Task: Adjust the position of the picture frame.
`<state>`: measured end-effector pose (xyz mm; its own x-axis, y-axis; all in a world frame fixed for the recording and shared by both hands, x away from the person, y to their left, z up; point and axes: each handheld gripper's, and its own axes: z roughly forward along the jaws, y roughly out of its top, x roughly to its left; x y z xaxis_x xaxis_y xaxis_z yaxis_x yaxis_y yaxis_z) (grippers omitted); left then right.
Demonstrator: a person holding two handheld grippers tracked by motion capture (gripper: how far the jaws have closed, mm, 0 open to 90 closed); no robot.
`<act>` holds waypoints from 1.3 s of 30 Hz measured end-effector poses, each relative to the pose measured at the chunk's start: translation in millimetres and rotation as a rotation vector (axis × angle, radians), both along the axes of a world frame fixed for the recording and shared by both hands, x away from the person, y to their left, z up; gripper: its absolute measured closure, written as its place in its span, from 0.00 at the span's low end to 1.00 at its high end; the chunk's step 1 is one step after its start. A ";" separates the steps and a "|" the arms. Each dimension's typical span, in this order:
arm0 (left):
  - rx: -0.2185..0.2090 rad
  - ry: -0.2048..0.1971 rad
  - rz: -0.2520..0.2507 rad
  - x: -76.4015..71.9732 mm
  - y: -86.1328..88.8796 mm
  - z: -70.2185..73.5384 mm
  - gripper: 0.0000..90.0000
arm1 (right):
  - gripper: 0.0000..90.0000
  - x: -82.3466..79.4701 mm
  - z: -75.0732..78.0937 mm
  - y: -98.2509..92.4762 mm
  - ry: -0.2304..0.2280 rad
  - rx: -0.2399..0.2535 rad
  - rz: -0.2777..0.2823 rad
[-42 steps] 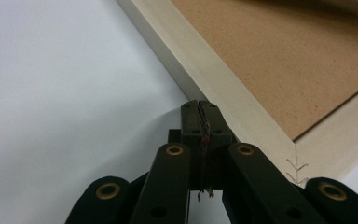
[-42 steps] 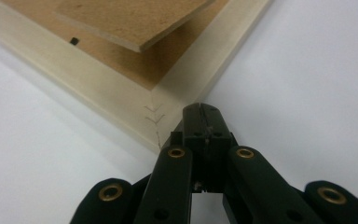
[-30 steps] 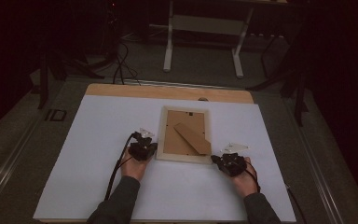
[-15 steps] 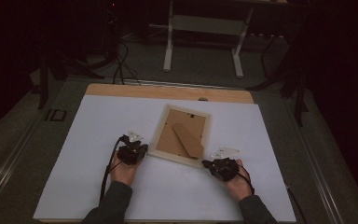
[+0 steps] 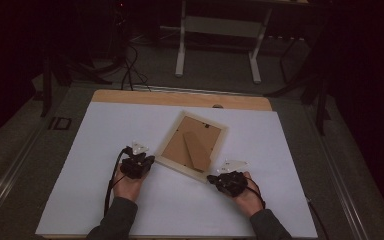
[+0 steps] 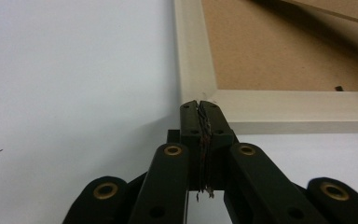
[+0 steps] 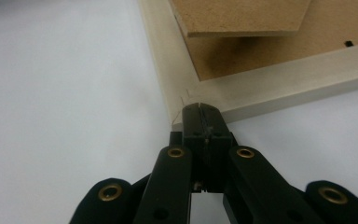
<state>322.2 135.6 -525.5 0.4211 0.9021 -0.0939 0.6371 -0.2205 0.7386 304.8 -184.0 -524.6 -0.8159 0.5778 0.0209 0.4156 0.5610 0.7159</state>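
At the left of the high view, the person's left hand [image 5: 126, 184] holds the left gripper [image 5: 149, 161] low over the white bench [image 5: 105, 130], its grey three-cornered plate on top and its cable looping back beside the wrist. Its jaws are pressed fully together with nothing between them, and in the left gripper view their tips [image 6: 200, 106] sit right at a near corner of the picture frame [image 6: 279, 106], touching or all but touching its pale wooden edge. The picture frame [image 5: 192, 146] lies face down near the middle of the bench, turned at an angle to the bench's edges, so that its brown backing board faces up with the stand flap [image 5: 196, 149] lying across it. Right of the frame, the right hand [image 5: 246, 196] carries the right gripper [image 5: 211, 178], which points toward the frame's other near corner. Its jaws too are closed tight on nothing, and in the right gripper view the tips [image 7: 200, 107] meet the frame's pale corner [image 7: 179, 100] at the mitre joint, with the brown flap [image 7: 242, 16] above it.
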 end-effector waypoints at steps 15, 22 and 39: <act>0.012 0.015 0.005 3.1 -1.6 -5.1 1.00 | 1.00 -0.7 -0.1 22.2 0.007 0.000 0.060; 0.022 0.021 0.012 5.0 0.1 -7.1 1.00 | 1.00 -3.2 0.4 34.9 0.004 -0.010 0.089; 0.012 0.026 0.000 6.3 -3.0 -8.6 1.00 | 1.00 3.2 -0.2 62.9 0.015 -0.001 0.119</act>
<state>328.5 132.6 -534.0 0.4189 0.9031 -0.0943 0.6559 -0.2291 0.7192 308.0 -121.1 -524.8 -0.8781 0.4773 0.0331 0.3570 0.6076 0.7095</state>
